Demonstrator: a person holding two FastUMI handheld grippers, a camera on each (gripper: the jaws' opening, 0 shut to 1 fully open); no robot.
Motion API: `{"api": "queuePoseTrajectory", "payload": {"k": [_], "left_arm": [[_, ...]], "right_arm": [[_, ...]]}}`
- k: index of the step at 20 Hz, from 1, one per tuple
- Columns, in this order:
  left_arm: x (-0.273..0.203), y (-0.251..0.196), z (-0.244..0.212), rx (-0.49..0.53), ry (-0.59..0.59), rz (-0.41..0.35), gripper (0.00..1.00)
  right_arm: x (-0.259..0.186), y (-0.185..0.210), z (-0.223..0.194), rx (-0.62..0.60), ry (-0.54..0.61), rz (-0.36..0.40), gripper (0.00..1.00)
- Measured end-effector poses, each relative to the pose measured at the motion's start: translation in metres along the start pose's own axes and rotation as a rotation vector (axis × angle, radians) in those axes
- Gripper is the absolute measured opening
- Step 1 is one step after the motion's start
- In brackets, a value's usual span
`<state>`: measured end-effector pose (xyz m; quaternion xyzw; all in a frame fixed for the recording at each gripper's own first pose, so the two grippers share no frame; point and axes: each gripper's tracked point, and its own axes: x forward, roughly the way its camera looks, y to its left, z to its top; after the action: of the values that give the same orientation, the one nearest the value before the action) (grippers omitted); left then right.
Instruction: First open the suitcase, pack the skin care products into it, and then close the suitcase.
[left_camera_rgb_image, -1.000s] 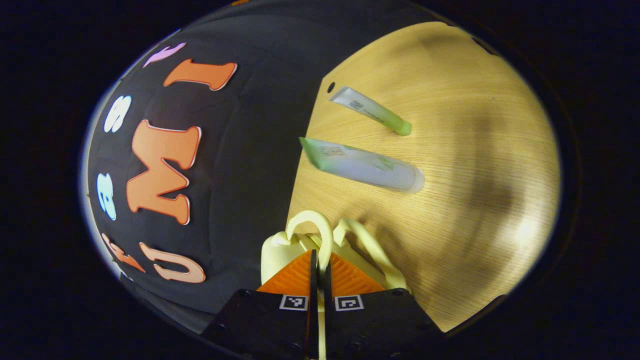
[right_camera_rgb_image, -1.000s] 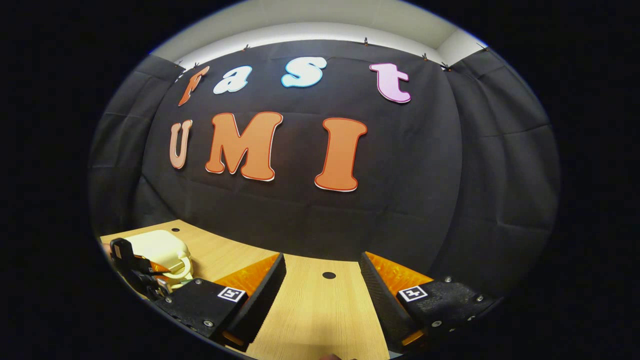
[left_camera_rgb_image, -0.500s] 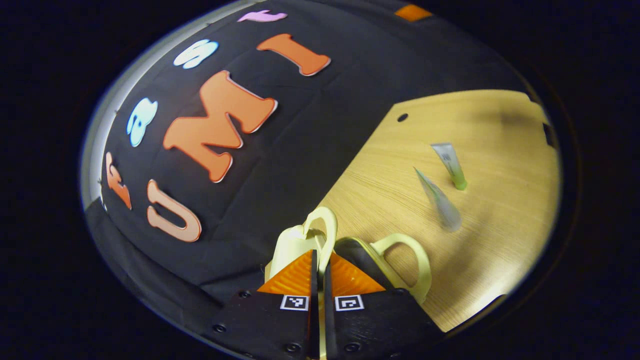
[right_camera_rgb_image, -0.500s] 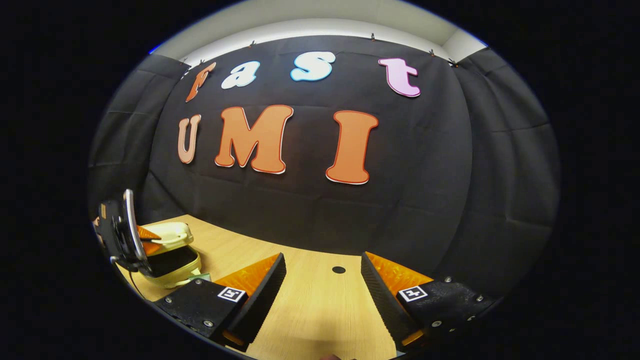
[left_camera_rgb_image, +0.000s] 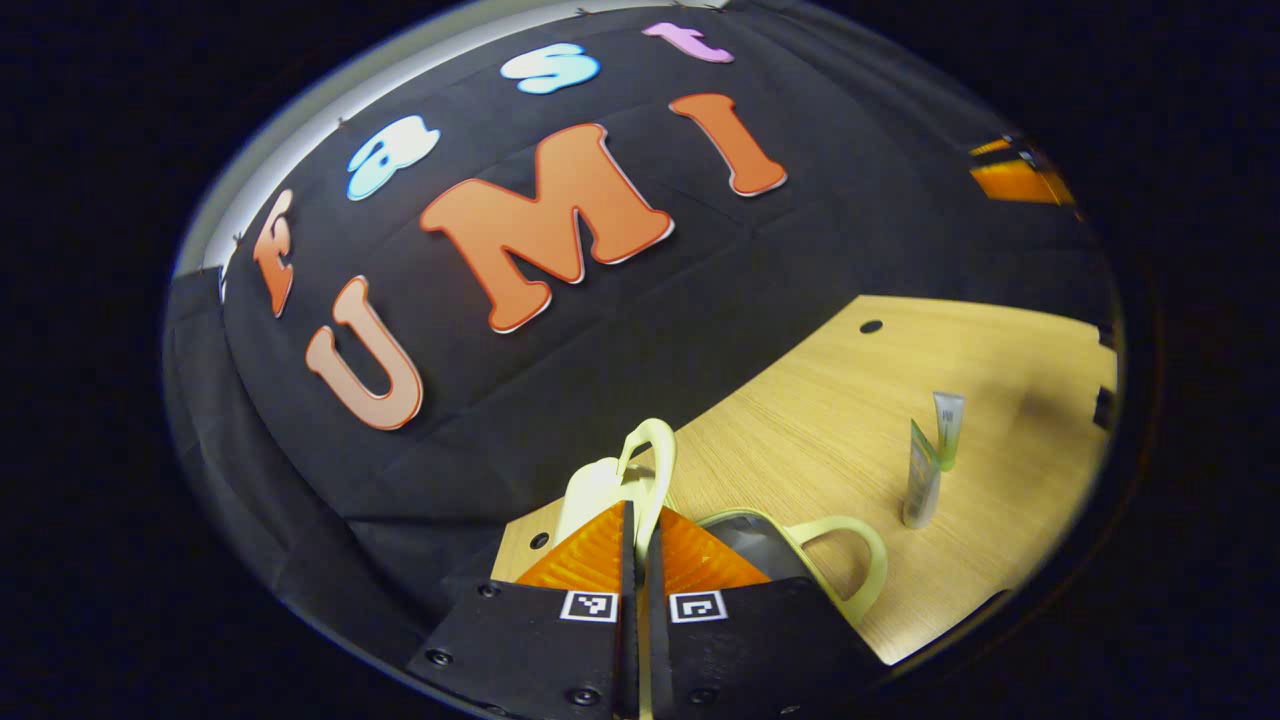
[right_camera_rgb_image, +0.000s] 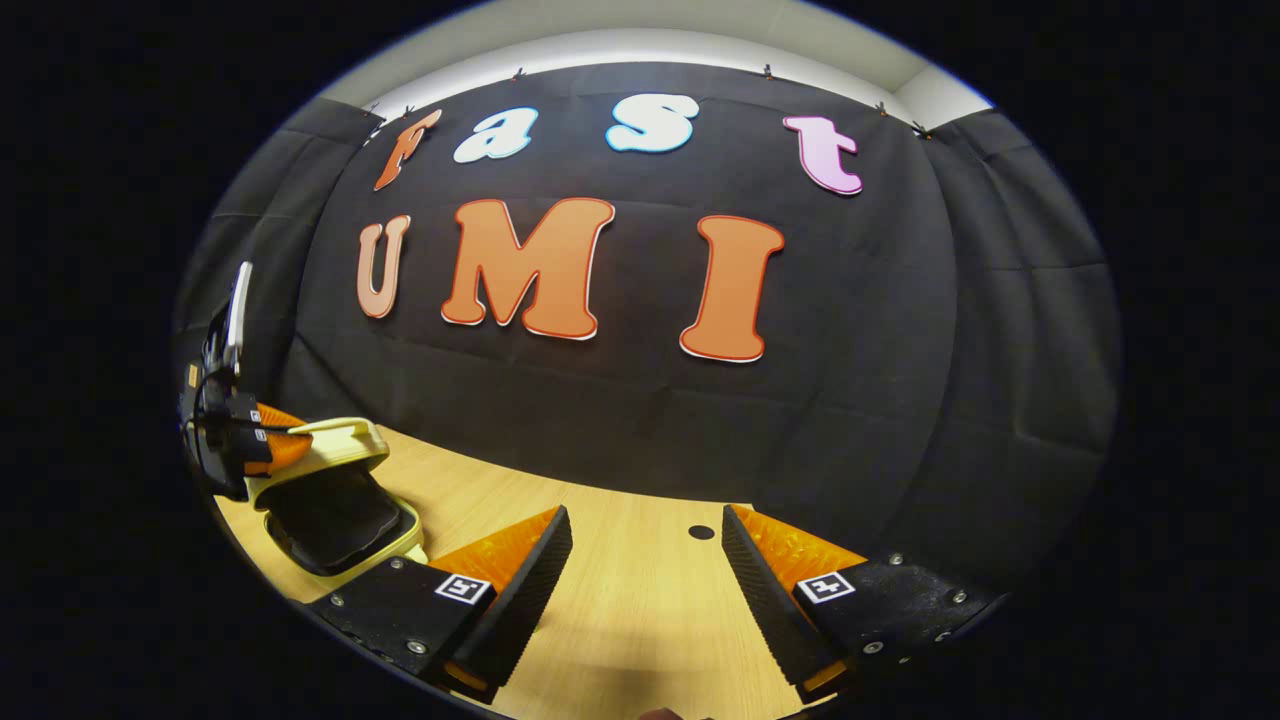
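Left gripper view, nearest the lens: the left gripper stands with its fingers drawn almost together, pinching the pale yellow handle of the upper shell, which rises as a loop just above the fingertips. Just to the right, the lower shell of the suitcase lies on the wooden bench, its dark lining exposed and its own handle arching toward the near edge of the bench. Farther along the bench, toward its right edge, two skin care tubes lie close together: the larger tube nearer, the small green-capped tube just behind it, their ends appearing to overlap. A round hole marks the bench near its far edge, where the black cloth wall begins.

Right gripper view, nearest the lens: the right gripper is spread wide over bare bench, its fingers well apart and holding nothing. Toward the left edge of the bench, the suitcase stands open, the lid tilted upward above the dark-lined lower half. The left gripper grips the lid's handle end, its body extending upward at the left. A round hole lies at the far edge of the bench.
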<state>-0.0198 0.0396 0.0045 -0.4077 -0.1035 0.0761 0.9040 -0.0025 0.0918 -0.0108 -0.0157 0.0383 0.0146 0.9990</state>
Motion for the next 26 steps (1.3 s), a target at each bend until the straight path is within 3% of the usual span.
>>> {"api": "queuePoseTrajectory", "payload": {"k": [4,11,19,26], "left_arm": [[-0.002,0.006,-0.001,-0.204,-0.026,0.031,0.05],[-0.002,0.046,-0.009,-0.351,-0.061,0.115,0.05],[0.001,0.104,-0.053,-0.377,0.013,0.238,0.09],[-0.004,0.136,-0.106,-0.389,0.133,0.323,0.15]], "right_arm": [[0.001,0.024,0.006,-0.017,0.002,0.002,0.96],[0.004,0.058,0.011,-0.023,0.012,-0.001,0.96],[0.0,0.095,0.006,0.013,0.045,-0.024,0.96],[-0.015,0.114,-0.005,0.044,0.097,-0.11,0.96]]}}
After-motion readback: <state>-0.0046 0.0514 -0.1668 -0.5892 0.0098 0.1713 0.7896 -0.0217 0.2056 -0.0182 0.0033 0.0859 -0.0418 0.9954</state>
